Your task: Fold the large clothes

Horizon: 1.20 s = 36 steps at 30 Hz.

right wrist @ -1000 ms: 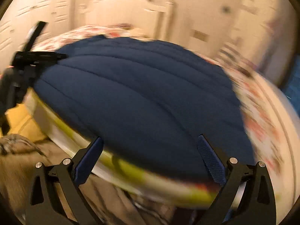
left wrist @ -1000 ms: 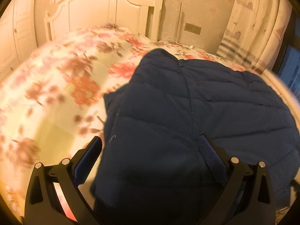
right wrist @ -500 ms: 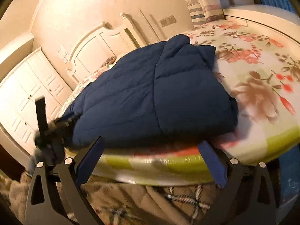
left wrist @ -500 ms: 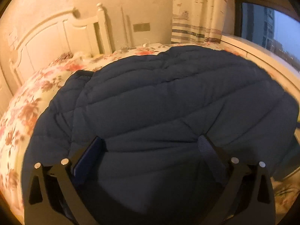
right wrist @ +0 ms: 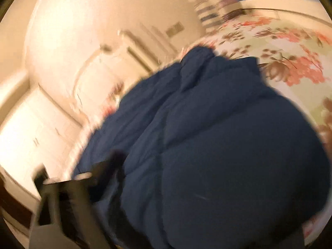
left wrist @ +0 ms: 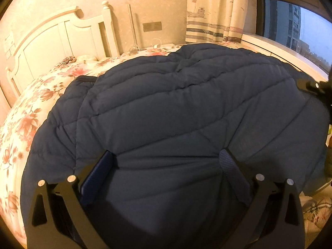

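Note:
A large navy quilted jacket [left wrist: 176,114] lies spread on a bed with a floral sheet [left wrist: 22,124]. My left gripper [left wrist: 166,161] is open, its fingers pressed down on the jacket's near part with fabric between them. The right wrist view is blurred: the jacket [right wrist: 217,155] fills it, and only the left finger [right wrist: 103,172] of my right gripper shows, close against the jacket's near edge. The other finger is hidden by fabric. The right gripper's tip also shows at the right edge of the left wrist view [left wrist: 317,87].
A white headboard [left wrist: 62,39] stands at the bed's far end. A striped curtain [left wrist: 215,14] and a window [left wrist: 294,25] are at the far right. White wardrobe doors [right wrist: 31,134] stand left of the bed. A patterned rug [left wrist: 315,211] lies on the floor.
The right gripper has swung in from off the bed's edge right up to the jacket, which now fills its view. The left gripper has held nearly still on the jacket.

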{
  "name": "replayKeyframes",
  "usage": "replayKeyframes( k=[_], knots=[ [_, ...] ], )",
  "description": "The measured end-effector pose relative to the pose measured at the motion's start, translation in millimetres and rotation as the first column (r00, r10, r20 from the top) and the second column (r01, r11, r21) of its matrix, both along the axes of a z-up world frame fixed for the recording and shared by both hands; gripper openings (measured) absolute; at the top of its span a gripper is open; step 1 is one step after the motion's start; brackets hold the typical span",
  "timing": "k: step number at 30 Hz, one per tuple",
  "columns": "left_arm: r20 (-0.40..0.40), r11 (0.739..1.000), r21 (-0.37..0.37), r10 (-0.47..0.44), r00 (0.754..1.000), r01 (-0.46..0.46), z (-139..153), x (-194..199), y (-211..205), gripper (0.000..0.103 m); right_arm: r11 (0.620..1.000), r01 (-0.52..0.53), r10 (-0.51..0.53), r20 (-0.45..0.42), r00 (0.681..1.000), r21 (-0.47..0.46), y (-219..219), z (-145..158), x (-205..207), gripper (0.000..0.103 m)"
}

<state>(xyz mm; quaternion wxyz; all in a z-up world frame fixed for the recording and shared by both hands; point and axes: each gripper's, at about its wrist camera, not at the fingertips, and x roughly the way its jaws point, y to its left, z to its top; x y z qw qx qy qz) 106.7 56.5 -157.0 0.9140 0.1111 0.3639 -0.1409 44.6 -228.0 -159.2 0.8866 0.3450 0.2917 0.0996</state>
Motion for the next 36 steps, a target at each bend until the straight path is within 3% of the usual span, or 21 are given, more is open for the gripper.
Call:
replayKeyframes(
  k=[1, 4, 5, 7, 8, 10, 13, 14, 16, 18, 21, 24, 26, 28, 31, 33, 35, 36],
  knots=[
    [0.001, 1.000, 0.002, 0.000, 1.000, 0.000, 0.8, -0.8, -1.5, 0.101, 1.000, 0.004, -0.005, 0.035, 0.999, 0.021, -5.4, 1.1, -5.4, 0.055],
    [-0.036, 1.000, 0.029, 0.005, 0.999, -0.004, 10.1, 0.8, -7.0, 0.101, 1.000, 0.011, -0.010, 0.098, 0.995, -0.012, -10.8, 6.2, -24.3, 0.042],
    [-0.051, 1.000, 0.017, -0.004, 0.999, 0.005, 19.4, 0.4, -10.4, 0.097, 0.999, 0.017, -0.013, 0.111, 0.994, -0.028, -11.2, 7.5, -30.9, 0.041],
    [-0.004, 0.999, -0.023, -0.023, 1.000, 0.023, 49.1, 1.0, -15.2, 0.097, 0.999, 0.019, -0.014, 0.124, 0.992, -0.042, -10.6, 8.0, -39.4, 0.041],
    [0.054, 1.000, -0.024, -0.007, 0.999, 0.009, 72.2, 8.0, -23.2, 0.097, 0.998, 0.018, -0.011, 0.125, 0.992, -0.055, -9.4, 9.0, -41.8, 0.041],
    [0.078, 1.000, -0.002, 0.032, 0.996, -0.031, 91.3, 38.4, -39.9, 0.098, 0.998, 0.017, -0.008, 0.127, 0.992, -0.067, -9.1, 10.6, -42.3, 0.041],
    [0.015, 0.992, 0.083, 0.092, 0.996, -0.093, 81.7, 103.2, -66.5, 0.100, 0.996, 0.018, -0.006, 0.135, 0.991, -0.089, -6.4, 14.4, -43.7, 0.041],
    [-0.005, 0.981, 0.149, 0.124, 0.992, -0.122, 69.2, 134.2, -78.5, 0.099, 0.995, 0.017, -0.003, 0.137, 0.991, -0.096, -5.5, 14.7, -47.7, 0.041],
    [-0.055, 0.971, 0.210, 0.132, 0.990, -0.118, 50.2, 166.0, -93.3, 0.099, 0.993, 0.014, 0.003, 0.138, 0.990, -0.120, -4.0, 17.5, -49.3, 0.041],
    [-0.083, 0.944, 0.304, 0.163, 0.983, -0.130, 24.4, 197.3, -104.8, 0.101, 0.989, 0.008, 0.013, 0.138, 0.990, -0.149, -0.6, 20.7, -49.8, 0.041],
    [-0.155, 0.957, 0.241, 0.202, 0.967, -0.161, 15.0, 217.5, -94.5, 0.101, 0.983, 0.001, 0.026, 0.143, 0.989, -0.183, 1.8, 24.7, -49.4, 0.041],
    [-0.116, 0.966, 0.179, 0.209, 0.971, -0.187, 32.2, 192.6, -78.2, 0.093, 0.982, -0.008, 0.035, 0.141, 0.989, -0.189, -0.2, 24.5, -47.9, 0.041],
    [-0.071, 0.980, 0.096, 0.184, 0.980, -0.177, 51.9, 152.2, -66.8, 0.093, 0.985, -0.009, 0.033, 0.131, 0.991, -0.174, -3.1, 20.1, -46.8, 0.041],
    [0.008, 0.987, 0.063, 0.150, 0.989, -0.151, 66.4, 99.5, -58.6, 0.094, 0.987, -0.007, 0.028, 0.126, 0.992, -0.159, -5.0, 16.8, -46.6, 0.041],
    [0.046, 0.990, 0.093, 0.104, 0.994, -0.108, 59.2, 43.4, -59.4, 0.100, 0.987, -0.004, 0.024, 0.129, 0.991, -0.160, -3.6, 17.9, -47.2, 0.042],
    [0.038, 0.981, 0.188, 0.052, 0.998, -0.058, 27.4, 10.4, -70.8, 0.101, 0.987, 0.000, 0.022, 0.129, 0.991, -0.163, -2.3, 19.7, -47.5, 0.042],
    [0.117, 0.980, 0.177, 0.075, 0.990, -0.095, 16.7, -10.0, -67.7, 0.101, 0.985, -0.003, 0.025, 0.126, 0.992, -0.171, 0.0, 21.2, -47.9, 0.042],
    [0.095, 0.984, 0.146, 0.086, 0.992, -0.099, 17.1, -12.7, -62.9, 0.101, 0.983, 0.000, 0.024, 0.126, 0.992, -0.185, 1.6, 23.0, -48.3, 0.042]
  ],
)
